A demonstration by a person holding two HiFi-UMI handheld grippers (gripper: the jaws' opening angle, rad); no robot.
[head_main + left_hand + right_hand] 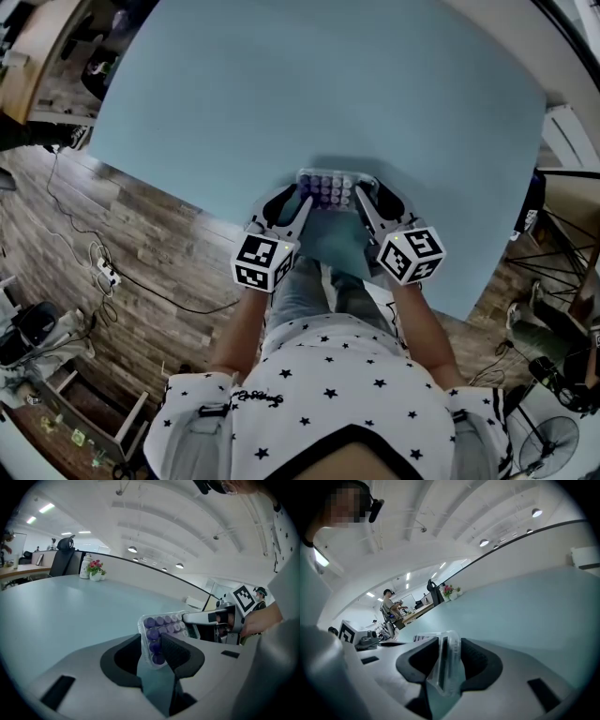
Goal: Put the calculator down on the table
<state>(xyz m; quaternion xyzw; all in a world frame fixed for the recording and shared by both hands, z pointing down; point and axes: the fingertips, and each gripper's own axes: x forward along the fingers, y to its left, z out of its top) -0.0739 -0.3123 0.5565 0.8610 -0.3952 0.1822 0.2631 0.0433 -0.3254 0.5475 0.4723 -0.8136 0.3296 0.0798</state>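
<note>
A calculator (328, 190) with purple keys in a clear case hangs low over the near edge of the light blue table (281, 94); whether it touches the top I cannot tell. My left gripper (298, 194) is shut on its left end. In the left gripper view the pads clamp the calculator (161, 626) at the keys, and the left gripper (152, 649) points slightly down. My right gripper (361, 194) is shut on the right end. In the right gripper view the clear edge of the calculator (446, 660) stands between the pads of the right gripper (449, 656).
A small flower pot (95, 570) and an office chair (65, 557) stand at the table's far side. Cables and a power strip (105, 274) lie on the wooden floor at the left. A person (389, 602) stands at a distant desk.
</note>
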